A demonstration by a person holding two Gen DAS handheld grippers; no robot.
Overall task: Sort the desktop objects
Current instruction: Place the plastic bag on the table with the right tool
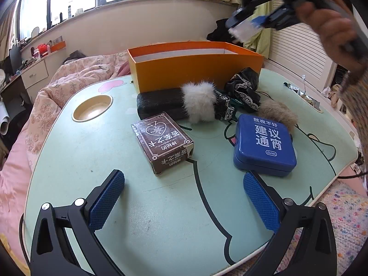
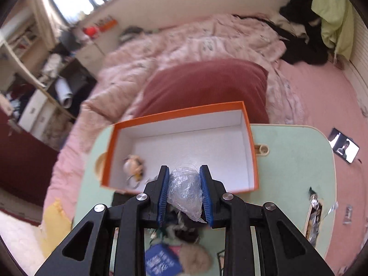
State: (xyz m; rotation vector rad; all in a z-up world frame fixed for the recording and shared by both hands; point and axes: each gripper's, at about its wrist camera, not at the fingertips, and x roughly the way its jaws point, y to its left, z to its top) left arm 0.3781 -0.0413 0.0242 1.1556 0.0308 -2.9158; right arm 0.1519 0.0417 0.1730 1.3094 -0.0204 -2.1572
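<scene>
The right claw (image 2: 184,184) is squeezing a crinkly clear bag (image 2: 184,191) between its blue pads, holding it in the air over the near edge of the orange box (image 2: 250,142). A small keychain (image 2: 133,165) is lying inside the box. The left claw (image 1: 184,197) is gaping wide over the green table (image 1: 161,218), holding nothing, with the card box (image 1: 162,142) and blue tin (image 1: 264,145) sitting just ahead of it.

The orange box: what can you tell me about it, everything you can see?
The orange box looks like cardboard: orange outside, white inside, rectangular, lidless. It stands upright at the far edge of the green table, with a black case lying right against its near wall. Inside, near one corner, lies a small pale keychain-like trinket, too blurred to name; otherwise the floor is bare. The right gripper holds crumpled clear plastic over its near rim.
</scene>
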